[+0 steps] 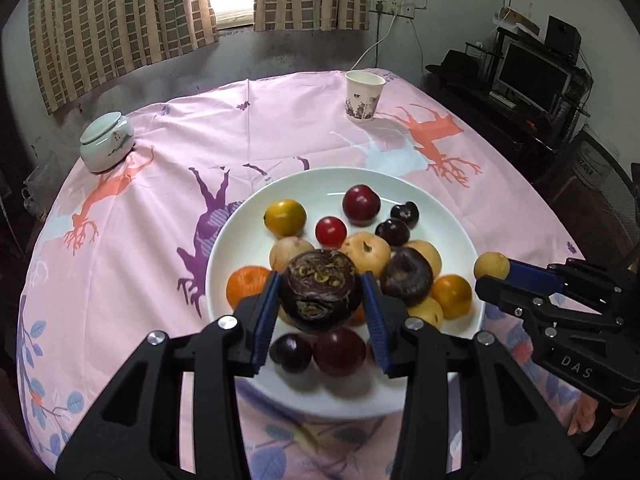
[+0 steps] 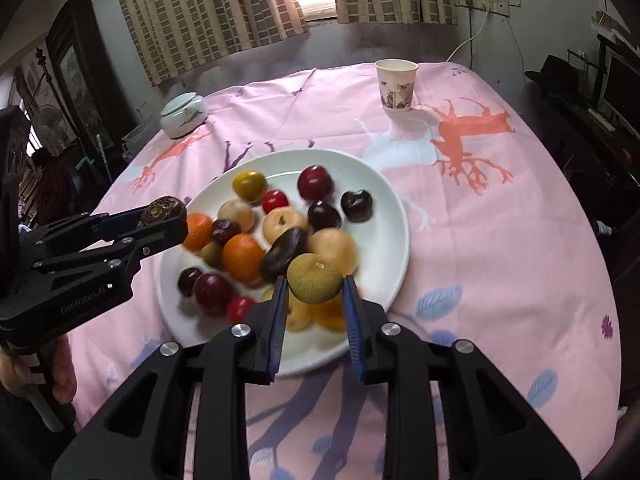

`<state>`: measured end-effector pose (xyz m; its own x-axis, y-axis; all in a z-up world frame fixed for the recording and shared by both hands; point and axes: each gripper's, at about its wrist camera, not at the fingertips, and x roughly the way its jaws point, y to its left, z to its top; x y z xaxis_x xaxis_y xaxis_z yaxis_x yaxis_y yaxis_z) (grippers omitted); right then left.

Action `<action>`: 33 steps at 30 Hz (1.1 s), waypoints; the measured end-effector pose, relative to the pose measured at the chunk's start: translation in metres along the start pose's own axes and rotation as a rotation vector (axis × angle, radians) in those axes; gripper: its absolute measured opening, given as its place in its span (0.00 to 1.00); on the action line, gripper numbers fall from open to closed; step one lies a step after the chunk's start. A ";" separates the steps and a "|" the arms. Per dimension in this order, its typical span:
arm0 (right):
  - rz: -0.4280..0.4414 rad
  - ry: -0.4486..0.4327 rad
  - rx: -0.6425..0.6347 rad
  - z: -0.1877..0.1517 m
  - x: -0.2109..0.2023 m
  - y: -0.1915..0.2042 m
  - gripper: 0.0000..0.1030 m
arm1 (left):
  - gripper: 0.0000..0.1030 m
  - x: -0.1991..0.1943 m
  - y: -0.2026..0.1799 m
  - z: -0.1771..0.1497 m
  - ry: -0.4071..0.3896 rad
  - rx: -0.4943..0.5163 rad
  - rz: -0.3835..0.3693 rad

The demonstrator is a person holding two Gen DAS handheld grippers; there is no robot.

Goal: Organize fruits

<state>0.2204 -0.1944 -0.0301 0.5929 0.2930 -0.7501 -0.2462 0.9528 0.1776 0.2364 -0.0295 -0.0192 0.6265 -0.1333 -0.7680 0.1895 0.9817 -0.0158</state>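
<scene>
A white plate (image 1: 400, 184) on the pink tablecloth holds several small fruits: yellow, orange, red and dark purple ones. My left gripper (image 1: 322, 294) is shut on a dark brown water chestnut (image 1: 320, 290) and holds it above the plate's near side; it also shows in the right wrist view (image 2: 164, 212) at the left. My right gripper (image 2: 315, 286) is shut on a yellow-green round fruit (image 2: 315, 283) above the plate (image 2: 384, 216); in the left wrist view that fruit (image 1: 491, 266) sits at the plate's right edge.
A paper cup (image 1: 363, 96) stands at the table's far side. A pale green lidded jar (image 1: 106, 146) sits at the far left. A dark desk with a monitor (image 1: 532, 76) stands to the right of the table.
</scene>
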 end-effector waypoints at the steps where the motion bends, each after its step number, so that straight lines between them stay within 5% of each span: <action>1: -0.024 0.003 -0.001 0.008 0.009 -0.004 0.27 | 0.40 0.008 0.000 0.005 0.009 0.000 0.002; 10: -0.052 0.063 -0.011 0.028 0.049 -0.018 0.31 | 0.45 0.049 0.008 0.018 0.058 -0.040 -0.015; 11: -0.058 0.064 -0.015 0.028 0.050 -0.017 0.53 | 0.52 0.047 0.008 0.019 0.048 -0.040 -0.006; 12: -0.074 0.047 -0.015 0.028 0.048 -0.015 0.69 | 0.74 0.045 0.008 0.020 0.036 -0.038 0.012; 13: -0.090 0.012 -0.020 0.027 0.043 -0.013 0.71 | 0.85 0.039 0.008 0.020 0.011 -0.035 0.035; 17: -0.118 -0.032 -0.081 0.023 0.024 0.000 0.98 | 0.92 0.012 0.010 0.018 -0.044 -0.031 0.081; 26: -0.076 -0.004 -0.087 -0.047 -0.031 0.026 0.99 | 0.97 -0.074 0.010 -0.060 -0.107 -0.052 0.191; 33: -0.074 0.027 -0.058 -0.099 -0.061 0.042 0.99 | 0.98 -0.112 0.002 -0.118 -0.072 -0.133 0.140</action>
<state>0.0982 -0.1802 -0.0401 0.5907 0.2191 -0.7766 -0.2467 0.9654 0.0847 0.0774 0.0029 -0.0091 0.6930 0.0008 -0.7209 -0.0019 1.0000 -0.0007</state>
